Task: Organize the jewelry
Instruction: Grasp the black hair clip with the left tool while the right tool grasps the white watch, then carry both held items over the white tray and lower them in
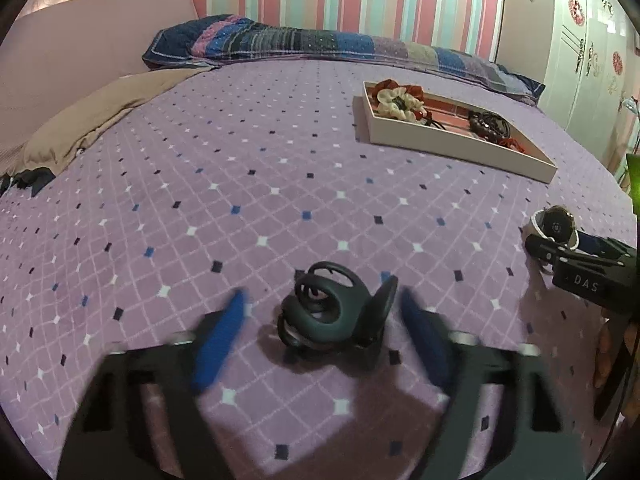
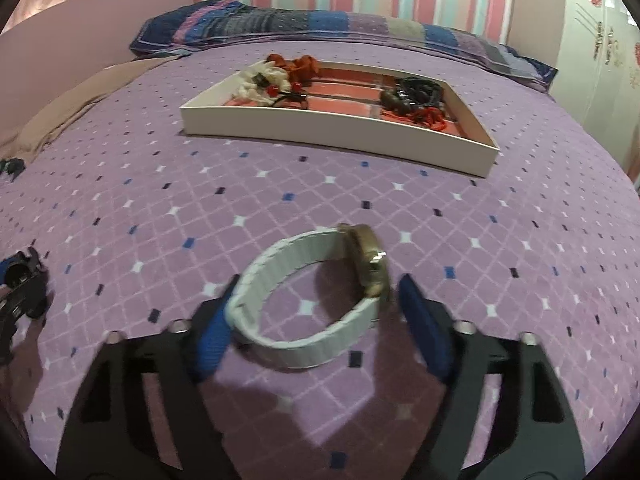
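A black hair claw clip [image 1: 328, 312] lies on the purple bedspread between the blue pads of my left gripper [image 1: 322, 320], which is open around it. A watch with a white band and gold case [image 2: 316, 292] lies on the bed between the pads of my right gripper [image 2: 316, 304], which is open; the left pad is at the band. The watch [image 1: 556, 224] and right gripper [image 1: 580, 264] also show at the right of the left wrist view. A white tray [image 2: 340, 128] with a red bottom holds scrunchies [image 2: 272, 74] and dark bead bracelets [image 2: 412, 96].
The tray [image 1: 452, 148] sits toward the far right of the bed. A patterned blue pillow [image 1: 256, 40] lies along the striped wall. A beige cloth [image 1: 100, 116] lies at the left. A white wardrobe [image 1: 592, 60] stands at the right.
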